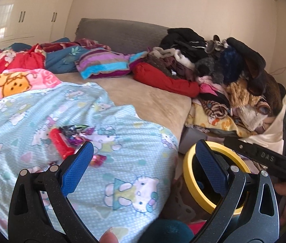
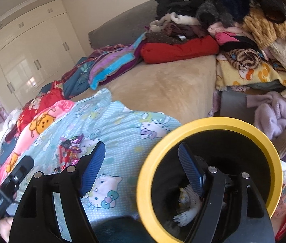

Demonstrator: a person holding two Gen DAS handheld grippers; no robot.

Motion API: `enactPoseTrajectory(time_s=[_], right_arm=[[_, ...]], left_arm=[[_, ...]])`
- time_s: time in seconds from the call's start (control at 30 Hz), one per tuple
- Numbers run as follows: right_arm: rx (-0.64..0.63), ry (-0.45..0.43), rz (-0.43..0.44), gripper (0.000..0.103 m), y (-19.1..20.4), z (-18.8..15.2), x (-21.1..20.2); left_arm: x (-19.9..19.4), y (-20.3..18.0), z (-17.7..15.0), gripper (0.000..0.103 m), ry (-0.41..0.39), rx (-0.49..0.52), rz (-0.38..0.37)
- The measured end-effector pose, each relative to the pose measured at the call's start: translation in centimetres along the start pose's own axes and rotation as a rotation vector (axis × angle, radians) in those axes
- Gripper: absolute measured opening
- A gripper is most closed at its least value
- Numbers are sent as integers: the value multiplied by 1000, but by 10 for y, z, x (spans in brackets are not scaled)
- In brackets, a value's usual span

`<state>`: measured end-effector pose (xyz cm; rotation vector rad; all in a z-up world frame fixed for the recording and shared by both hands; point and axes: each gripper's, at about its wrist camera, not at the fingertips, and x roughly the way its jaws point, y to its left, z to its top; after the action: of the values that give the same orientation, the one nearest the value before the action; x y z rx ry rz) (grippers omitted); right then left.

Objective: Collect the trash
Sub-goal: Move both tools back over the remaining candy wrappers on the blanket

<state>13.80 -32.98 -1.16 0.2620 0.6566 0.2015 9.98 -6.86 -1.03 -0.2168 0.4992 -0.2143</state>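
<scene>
The right gripper [image 2: 141,170] hangs with jaws spread and empty, one blue pad over the yellow-rimmed bin [image 2: 209,124], where white scraps [image 2: 187,204] lie. The left gripper [image 1: 145,166] is also released. Farther off, a red wrapper [image 1: 60,143] and shiny candy wrappers [image 1: 76,132] rest on the cartoon-cat blanket [image 1: 122,133].
</scene>
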Motion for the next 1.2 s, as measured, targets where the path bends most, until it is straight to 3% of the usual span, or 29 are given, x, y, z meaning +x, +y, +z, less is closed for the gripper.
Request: enactPoseTrajectory(time_s=[0.77,1.0,1.2], right_arm=[[-170,6,127,75,93,-19,19],[-201,37,156,75,115,-29,38],[-235,86,162,75,132,-39,66]], left_arm=[[-13,88,17,93,-39,-95,100],[2,117,27,93,8,-74,138],[24,136,29,89,69,-73,128]])
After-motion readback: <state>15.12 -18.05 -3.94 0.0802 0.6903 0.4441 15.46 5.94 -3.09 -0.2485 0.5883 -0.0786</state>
